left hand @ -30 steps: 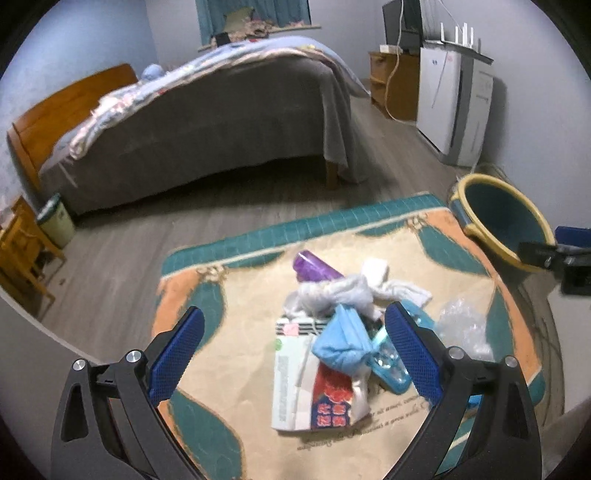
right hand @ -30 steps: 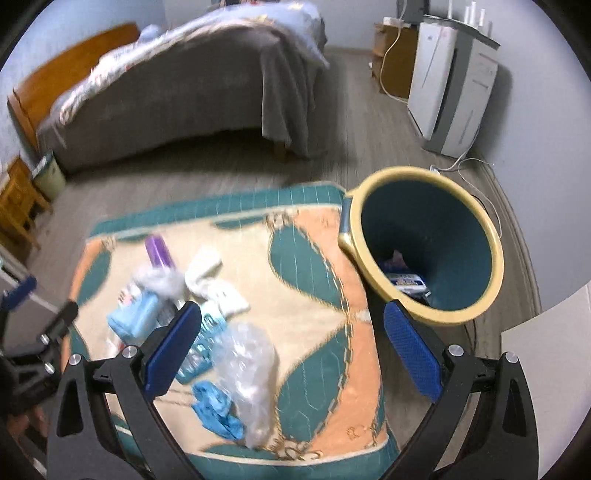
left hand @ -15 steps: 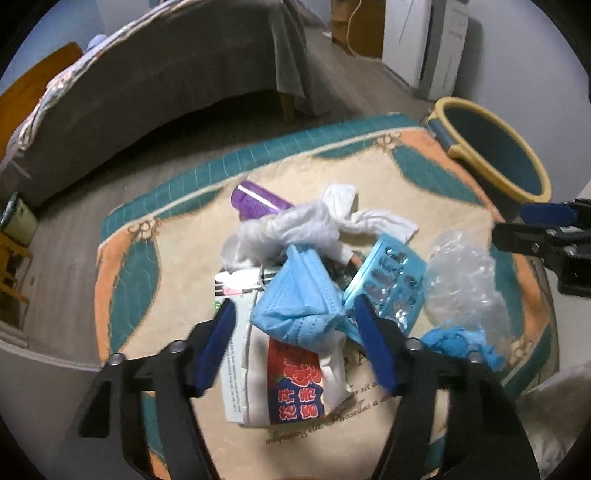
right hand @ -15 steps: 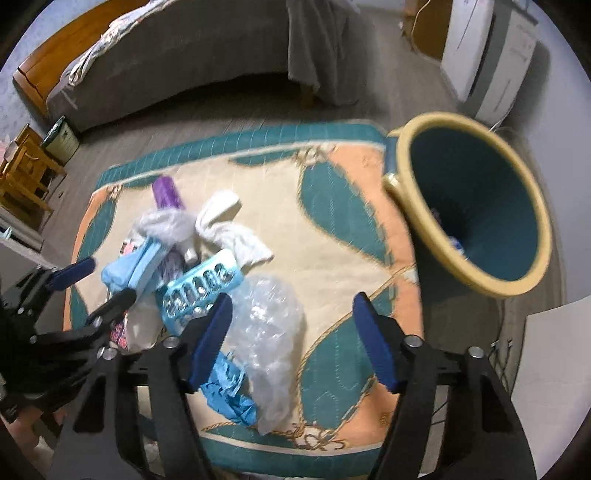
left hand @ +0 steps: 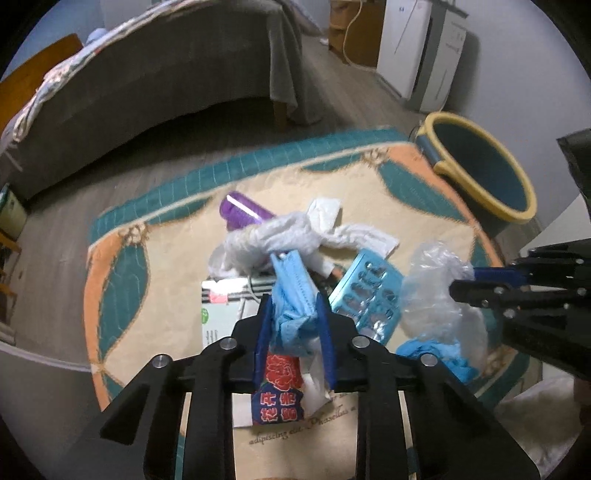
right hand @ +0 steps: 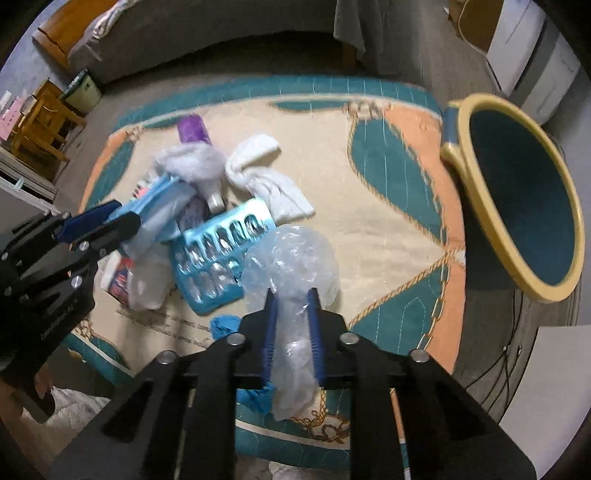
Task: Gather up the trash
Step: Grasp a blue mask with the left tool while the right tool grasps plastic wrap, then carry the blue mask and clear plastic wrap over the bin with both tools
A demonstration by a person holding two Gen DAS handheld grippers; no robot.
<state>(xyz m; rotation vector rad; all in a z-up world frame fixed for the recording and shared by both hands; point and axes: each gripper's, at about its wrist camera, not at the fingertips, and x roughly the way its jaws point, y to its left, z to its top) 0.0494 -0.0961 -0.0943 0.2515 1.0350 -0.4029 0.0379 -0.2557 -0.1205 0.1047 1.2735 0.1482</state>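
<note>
A heap of trash lies on a patterned rug [left hand: 155, 254]. My left gripper [left hand: 293, 306] is shut on a crumpled blue face mask [left hand: 293, 299], which also shows in the right wrist view [right hand: 159, 206]. My right gripper [right hand: 291, 299] is shut on a clear plastic bag [right hand: 291, 266], seen from the left wrist too [left hand: 432, 291]. In the heap are a purple bottle [left hand: 240, 212], white tissues [left hand: 280, 236], a teal blister tray [left hand: 365, 299], a printed packet [left hand: 280, 391] and a blue glove [left hand: 436, 354]. A teal bin with a yellow rim [right hand: 517, 195] stands at the rug's right edge.
A bed with a grey cover [left hand: 166, 74] stands beyond the rug. A white appliance [left hand: 417, 48] and a wooden cabinet [left hand: 354, 22] are against the far right wall. A wooden stool [right hand: 40, 122] and a small green bin [right hand: 81, 88] are at the left. Cables [right hand: 513, 354] lie right of the rug.
Both grippers have come down onto the heap and closed: the left on the blue face mask, the right on the clear plastic bag.
</note>
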